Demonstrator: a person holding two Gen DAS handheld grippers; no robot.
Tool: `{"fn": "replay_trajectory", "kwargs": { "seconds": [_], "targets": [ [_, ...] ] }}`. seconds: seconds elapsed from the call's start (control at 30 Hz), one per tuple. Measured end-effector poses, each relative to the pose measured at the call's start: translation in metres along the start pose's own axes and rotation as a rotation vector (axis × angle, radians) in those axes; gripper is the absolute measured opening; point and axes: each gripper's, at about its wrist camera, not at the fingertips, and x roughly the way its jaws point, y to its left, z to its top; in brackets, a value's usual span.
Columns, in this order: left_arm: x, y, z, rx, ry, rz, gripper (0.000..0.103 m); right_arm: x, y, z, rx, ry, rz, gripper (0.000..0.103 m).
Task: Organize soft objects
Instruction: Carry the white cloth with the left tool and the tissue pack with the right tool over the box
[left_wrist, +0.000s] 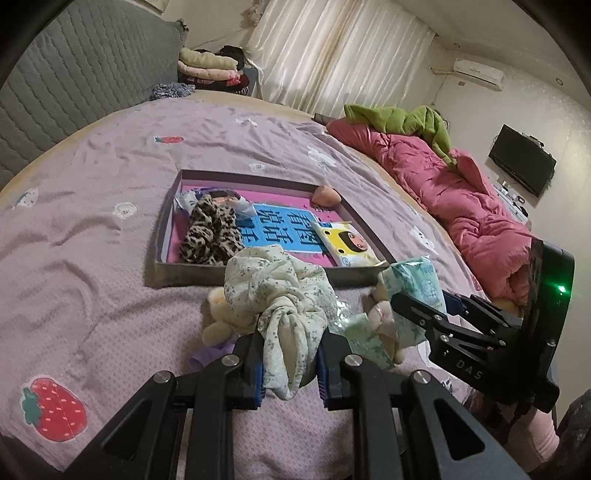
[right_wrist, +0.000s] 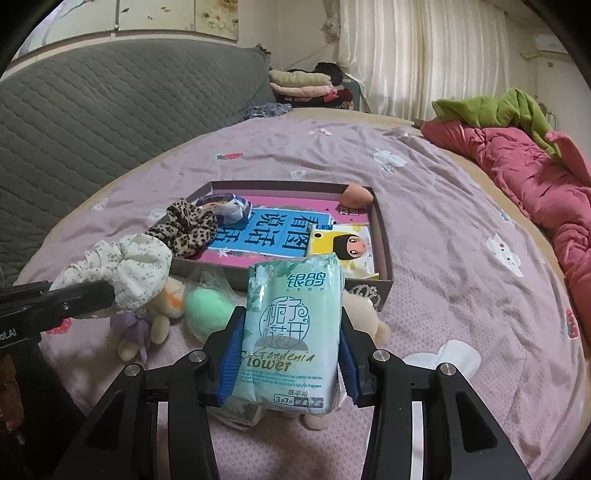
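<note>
My left gripper (left_wrist: 290, 365) is shut on a cream floral scrunchie (left_wrist: 280, 295) and holds it above the bed, just in front of the shallow box (left_wrist: 162, 236). It also shows in the right wrist view (right_wrist: 125, 269). My right gripper (right_wrist: 290, 354) is shut on a mint green tissue pack (right_wrist: 295, 325), held upright in front of the box (right_wrist: 384, 236). The box holds a leopard scrunchie (left_wrist: 210, 232), a yellow cartoon tissue pack (left_wrist: 347, 243), a peach makeup sponge (left_wrist: 325, 195) and a small wrapped packet (right_wrist: 231, 206).
On the purple bedsheet (right_wrist: 443, 206) below the grippers lie small plush toys (right_wrist: 155, 325), a green sponge in a bag (right_wrist: 207, 310) and a white pad (right_wrist: 447, 360). A pink quilt (left_wrist: 454, 192) with green cloth lies right. A grey headboard (right_wrist: 110, 110) stands left.
</note>
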Motion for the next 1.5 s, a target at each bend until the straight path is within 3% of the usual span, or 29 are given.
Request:
{"fn": "replay_trajectory", "kwargs": {
  "seconds": [1.0,1.5],
  "targets": [
    [0.030,0.009,0.032,0.001,-0.050,0.044,0.021,0.005,-0.007,0.027,-0.007,-0.054,0.025,0.047],
    [0.061,0.011,0.065,-0.005,-0.061,0.046,0.021,0.015,-0.019,0.051,-0.039,-0.113,0.026,0.047]
  ]
}}
